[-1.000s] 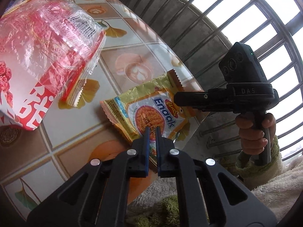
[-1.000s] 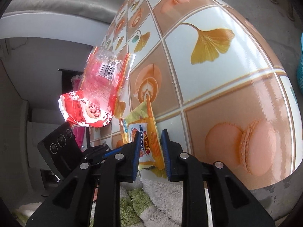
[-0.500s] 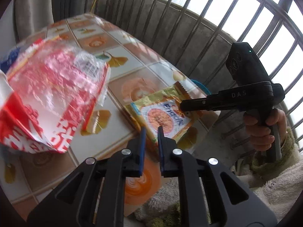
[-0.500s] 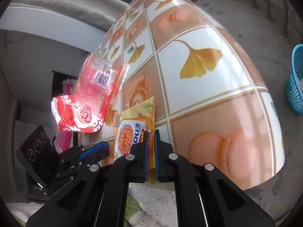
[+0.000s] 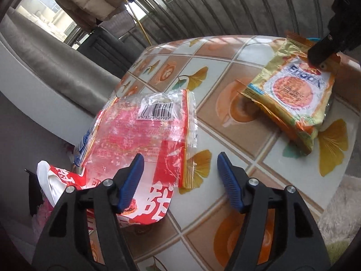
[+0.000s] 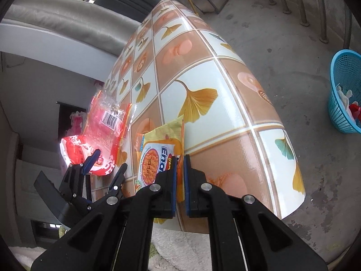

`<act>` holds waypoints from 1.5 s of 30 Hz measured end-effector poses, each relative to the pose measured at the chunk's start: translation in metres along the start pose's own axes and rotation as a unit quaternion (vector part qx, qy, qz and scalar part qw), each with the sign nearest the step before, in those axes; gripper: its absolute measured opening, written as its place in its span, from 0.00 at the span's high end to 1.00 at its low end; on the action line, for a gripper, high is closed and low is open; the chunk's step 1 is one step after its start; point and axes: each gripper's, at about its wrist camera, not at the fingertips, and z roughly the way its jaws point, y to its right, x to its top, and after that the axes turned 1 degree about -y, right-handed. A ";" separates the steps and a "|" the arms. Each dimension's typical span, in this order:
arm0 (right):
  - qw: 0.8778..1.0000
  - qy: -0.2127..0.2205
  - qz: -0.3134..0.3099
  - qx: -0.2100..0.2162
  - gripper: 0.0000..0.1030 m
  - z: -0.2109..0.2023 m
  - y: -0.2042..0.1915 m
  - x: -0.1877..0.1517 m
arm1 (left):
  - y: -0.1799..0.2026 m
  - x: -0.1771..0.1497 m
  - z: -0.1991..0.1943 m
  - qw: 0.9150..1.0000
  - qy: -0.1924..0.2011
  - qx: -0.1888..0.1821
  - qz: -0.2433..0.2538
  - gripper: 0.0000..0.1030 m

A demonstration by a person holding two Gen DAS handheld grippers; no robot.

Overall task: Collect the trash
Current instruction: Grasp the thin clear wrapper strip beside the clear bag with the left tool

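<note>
A yellow Enaak noodle packet (image 5: 295,92) (image 6: 158,155) is lifted at one edge off the tiled table (image 6: 203,72). My right gripper (image 6: 179,178) is shut on that packet's orange edge. A red and clear plastic wrapper (image 5: 144,135) (image 6: 101,133) lies at the table's left side, partly over the edge. My left gripper (image 5: 180,180) hovers just in front of the wrapper, its jaws opening with nothing between them; its left pad overlaps the wrapper's red end in the left wrist view.
A blue plastic basket (image 6: 345,92) holding some scraps stands on the concrete floor right of the table. A metal railing (image 5: 225,6) runs behind the table. A fleecy sleeve shows below the table edge (image 6: 180,246).
My left gripper swung from the noodle packet toward the red wrapper and its jaws spread apart. My right gripper closed on the noodle packet's edge and raised it slightly.
</note>
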 end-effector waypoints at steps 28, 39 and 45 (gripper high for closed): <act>1.000 -0.004 0.011 0.013 0.94 0.006 0.003 -0.001 | -0.044 -0.005 0.018 0.981 -0.022 -0.125 -0.147 1.00; 1.000 -0.006 0.010 0.013 0.94 0.008 0.002 -0.002 | -0.107 -0.031 0.002 0.919 0.001 -0.199 -0.339 0.65; 1.000 -0.008 0.010 0.015 0.94 0.010 0.000 -0.004 | -0.123 -0.038 0.019 0.887 -0.026 -0.222 -0.404 0.53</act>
